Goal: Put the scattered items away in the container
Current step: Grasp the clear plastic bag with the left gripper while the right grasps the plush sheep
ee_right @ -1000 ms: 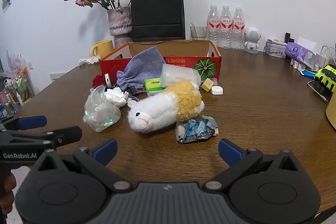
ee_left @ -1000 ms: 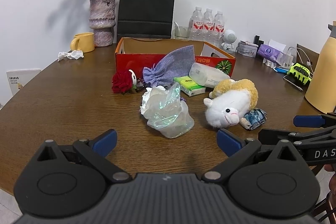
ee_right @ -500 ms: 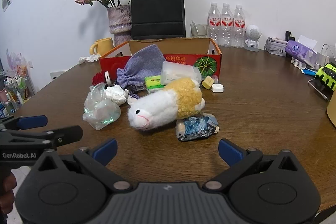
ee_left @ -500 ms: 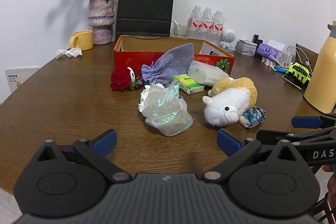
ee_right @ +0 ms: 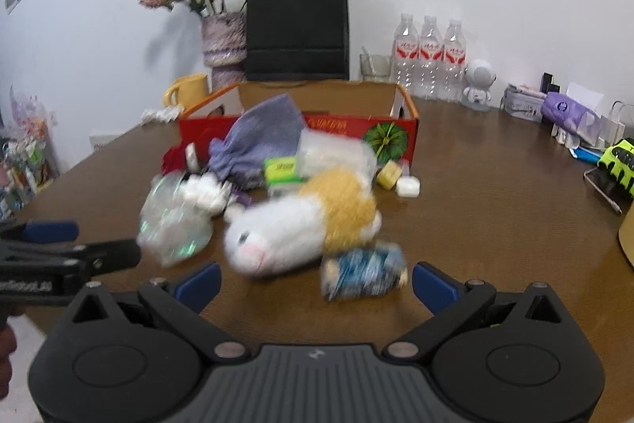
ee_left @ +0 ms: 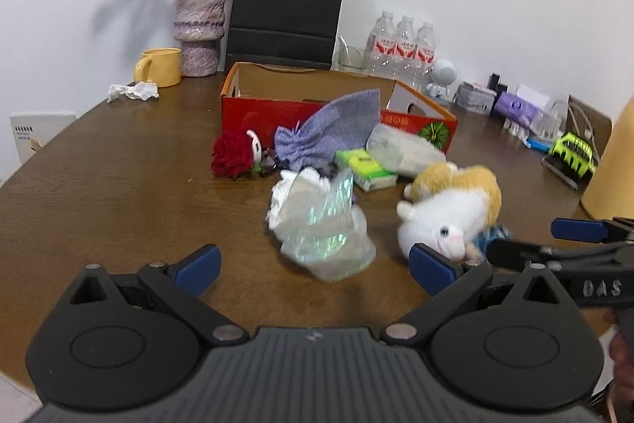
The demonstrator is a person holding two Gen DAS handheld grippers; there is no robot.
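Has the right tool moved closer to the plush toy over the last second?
Yes. The right tool has advanced toward the white-and-tan plush toy, which now looms larger before the red cardboard box; both fingers remain spread.

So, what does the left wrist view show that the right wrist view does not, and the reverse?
Only the left wrist view shows the red rose in full and the crumpled tissue clearly. Only the right wrist view shows the small yellow block and the white cap beside the box. Both show the red box, the plush toy, the purple pouch and the shiny wrapper.
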